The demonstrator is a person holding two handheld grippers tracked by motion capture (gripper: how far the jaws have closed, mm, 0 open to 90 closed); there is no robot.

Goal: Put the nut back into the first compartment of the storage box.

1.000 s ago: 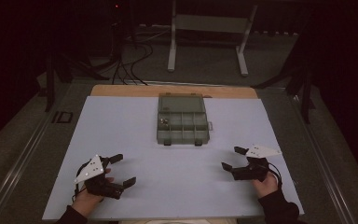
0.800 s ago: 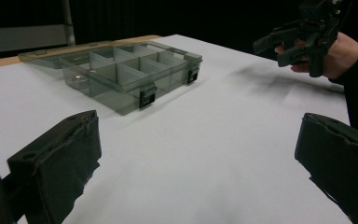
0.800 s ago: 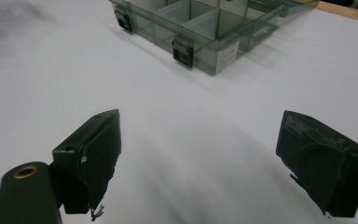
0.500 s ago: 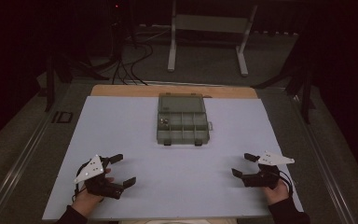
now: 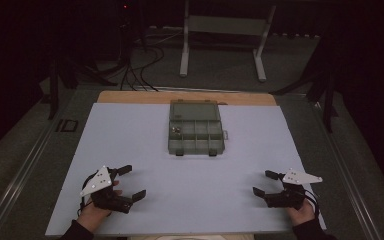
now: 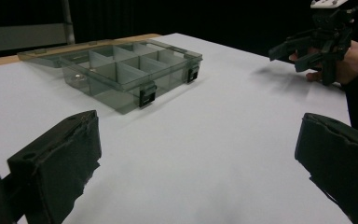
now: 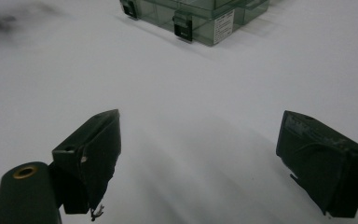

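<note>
Room dim and black at the frame edges; the white table [image 5: 190, 200] is evenly lit from above. Soft shadows; near jaws slightly blurred.

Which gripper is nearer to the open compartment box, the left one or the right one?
Left, though only slightly. The left gripper sits toward the near left corner from the compartment box. The right gripper sits toward the near right corner, a little farther out sideways. Neither touches it.
</note>
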